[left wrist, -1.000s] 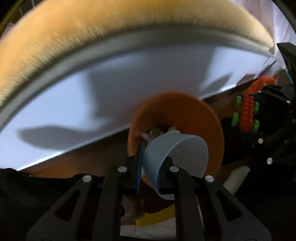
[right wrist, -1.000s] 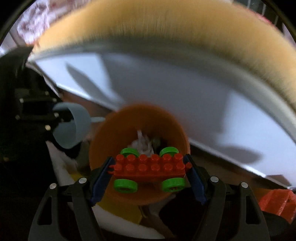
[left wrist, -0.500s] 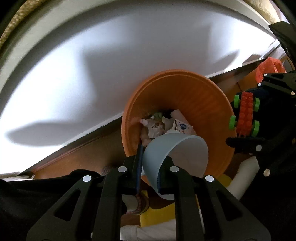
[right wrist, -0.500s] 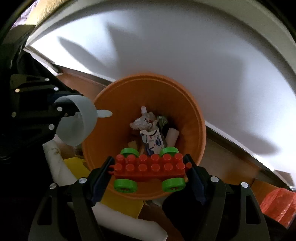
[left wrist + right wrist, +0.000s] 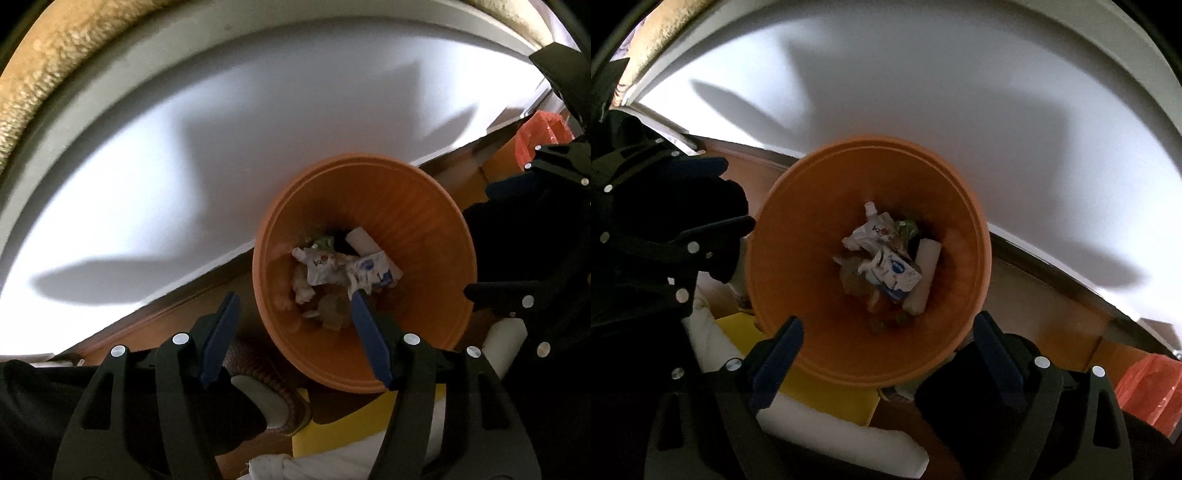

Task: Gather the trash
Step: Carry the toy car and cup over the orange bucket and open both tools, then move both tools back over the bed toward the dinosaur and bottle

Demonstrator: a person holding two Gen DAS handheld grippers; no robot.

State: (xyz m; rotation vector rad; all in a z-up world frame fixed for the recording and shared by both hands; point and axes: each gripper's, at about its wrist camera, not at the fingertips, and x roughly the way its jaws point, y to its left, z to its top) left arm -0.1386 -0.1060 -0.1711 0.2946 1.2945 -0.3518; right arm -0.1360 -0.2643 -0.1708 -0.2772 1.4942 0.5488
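Left gripper (image 5: 293, 317) fingers now spread, blue strip gone, right gripper (image 5: 886, 343) released toy

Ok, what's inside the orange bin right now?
Bin holds crumpled wrappers, a blue-and-white carton and a white roll. Whatever lies beneath that pile is covered.

Trash (image 5: 343, 269) down in bin (image 5: 436, 236). Wall (image 5: 221, 166) at twelve o'clock behind bin. Shoe (image 5: 273, 398) at seven o'clock. Bag (image 5: 539, 133) at two o'clock.
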